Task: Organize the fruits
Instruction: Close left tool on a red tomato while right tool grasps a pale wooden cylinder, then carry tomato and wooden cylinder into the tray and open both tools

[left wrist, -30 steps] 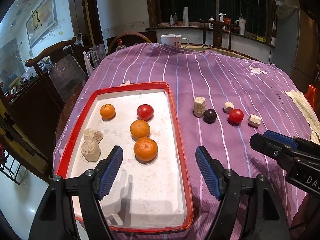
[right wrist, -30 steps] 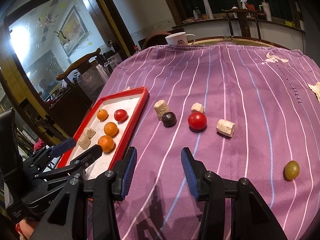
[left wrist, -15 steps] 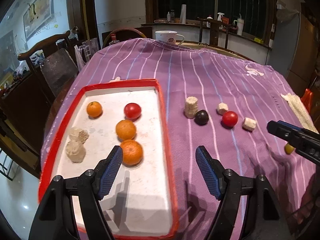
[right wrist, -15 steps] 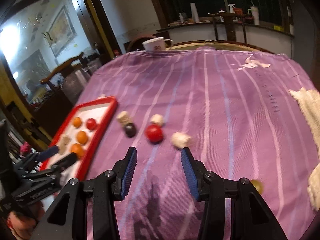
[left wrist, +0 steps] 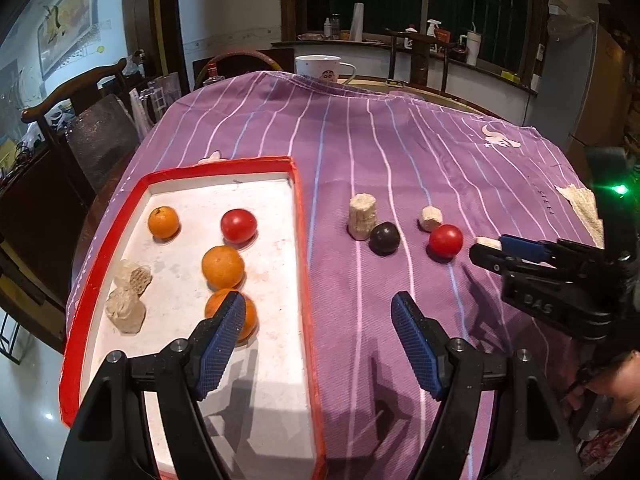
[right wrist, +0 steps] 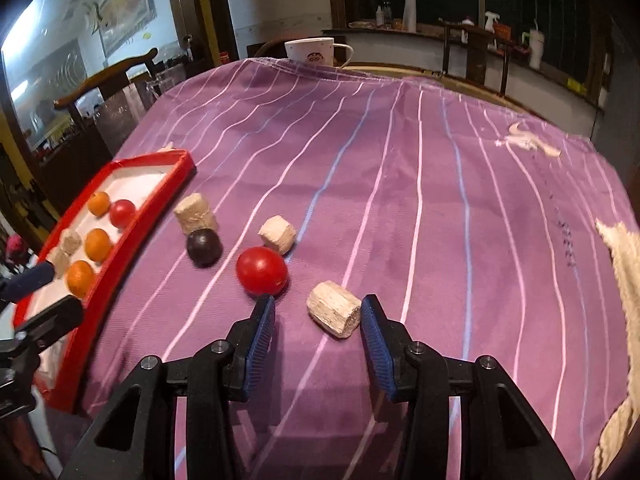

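A red-rimmed white tray (left wrist: 298,216) holds three oranges (left wrist: 222,267), a red tomato (left wrist: 238,225) and two beige chunks (left wrist: 125,311). On the purple striped cloth lie a dark plum (right wrist: 203,247), a red tomato (right wrist: 261,270) and three beige chunks. My right gripper (right wrist: 318,314) is open, low over the cloth, with its fingers on either side of the nearest beige chunk (right wrist: 334,314). It also shows in the left wrist view (left wrist: 490,250). My left gripper (left wrist: 318,322) is open and empty above the tray's right rim.
A white mug (left wrist: 320,69) stands at the table's far edge. A beige cloth (right wrist: 624,272) lies at the right edge of the table. Wooden chairs (left wrist: 92,120) stand to the left. A counter with bottles runs along the back wall.
My right gripper swung right, then came forward and down until its fingers stand around the nearest beige chunk. My left gripper drifted slightly and stays open over the tray's rim.
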`<state>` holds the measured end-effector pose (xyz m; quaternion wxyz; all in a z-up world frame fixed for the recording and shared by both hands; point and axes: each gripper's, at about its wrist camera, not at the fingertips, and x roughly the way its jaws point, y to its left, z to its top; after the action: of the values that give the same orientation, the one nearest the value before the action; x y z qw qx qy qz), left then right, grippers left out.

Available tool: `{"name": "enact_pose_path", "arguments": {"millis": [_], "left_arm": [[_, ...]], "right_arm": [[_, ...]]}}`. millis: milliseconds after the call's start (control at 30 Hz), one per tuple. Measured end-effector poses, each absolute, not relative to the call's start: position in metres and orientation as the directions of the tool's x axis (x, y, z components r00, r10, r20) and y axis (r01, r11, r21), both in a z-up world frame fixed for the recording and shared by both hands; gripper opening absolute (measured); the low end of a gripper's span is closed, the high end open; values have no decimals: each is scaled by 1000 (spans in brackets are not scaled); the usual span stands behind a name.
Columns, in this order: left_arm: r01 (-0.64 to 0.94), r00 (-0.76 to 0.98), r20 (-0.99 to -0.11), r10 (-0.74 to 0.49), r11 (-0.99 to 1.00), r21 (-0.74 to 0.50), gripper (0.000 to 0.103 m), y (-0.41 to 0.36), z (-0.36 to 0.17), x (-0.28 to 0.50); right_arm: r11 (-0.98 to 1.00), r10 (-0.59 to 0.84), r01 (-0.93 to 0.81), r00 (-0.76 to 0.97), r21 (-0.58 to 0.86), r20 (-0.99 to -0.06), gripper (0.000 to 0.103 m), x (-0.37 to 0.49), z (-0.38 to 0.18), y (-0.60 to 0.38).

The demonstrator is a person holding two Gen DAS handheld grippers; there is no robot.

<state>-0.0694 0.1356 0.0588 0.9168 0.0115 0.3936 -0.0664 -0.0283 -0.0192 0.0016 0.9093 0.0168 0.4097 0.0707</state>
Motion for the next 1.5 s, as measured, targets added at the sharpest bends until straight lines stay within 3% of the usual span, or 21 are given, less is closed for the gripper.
{"name": "enact_pose_path", "arguments": {"millis": [100, 300, 400, 533, 600, 667, 900, 933, 1067, 1300, 1500], "left_arm": [[156, 683, -721, -118, 988, -14, 75, 126, 61, -65], [215, 651, -742, -160, 976, -22, 75, 100, 59, -53], [256, 644, -740, -193, 966, -29, 75, 83, 59, -45], [324, 626, -743, -237, 946, -29, 74, 56, 52, -22], [344, 607, -757, -242, 939, -25, 69, 43, 44, -11], [350, 579, -780, -238, 936, -26, 57, 36, 36, 0], [373, 541, -788, -295, 923, -89, 40, 26, 26, 17], [386, 534, -788, -307, 918, -97, 31, 24, 25, 17], [396, 553, -783, -287, 917, -56, 31, 20, 24, 9], [342, 554, -761, -337, 926, -160, 31, 61, 41, -13], [299, 593, -729, -341, 934, -194, 31, 104, 55, -38]], "right_arm": [[991, 130, -109, 661, 76, -739, 25, -29, 3, -22], [995, 96, -56, 681, 79, -726, 23, -35, 8, -38], [998, 40, 6, 697, 63, -716, 23, -37, 14, -51], [985, 72, 65, 683, 158, -727, 23, -35, 7, -81], [973, 113, 72, 676, 218, -728, 23, -34, 2, -91], [959, 163, 62, 676, 276, -719, 23, -35, -1, -98], [925, 277, -4, 694, 381, -665, 25, -35, 0, -97], [921, 286, -8, 691, 388, -664, 25, -35, -1, -96], [912, 315, -21, 673, 409, -669, 25, -33, -5, -95], [905, 357, -72, 664, 420, -657, 26, -32, -2, -84], [959, 279, -139, 624, 248, -730, 37, -18, -4, -46]]}}
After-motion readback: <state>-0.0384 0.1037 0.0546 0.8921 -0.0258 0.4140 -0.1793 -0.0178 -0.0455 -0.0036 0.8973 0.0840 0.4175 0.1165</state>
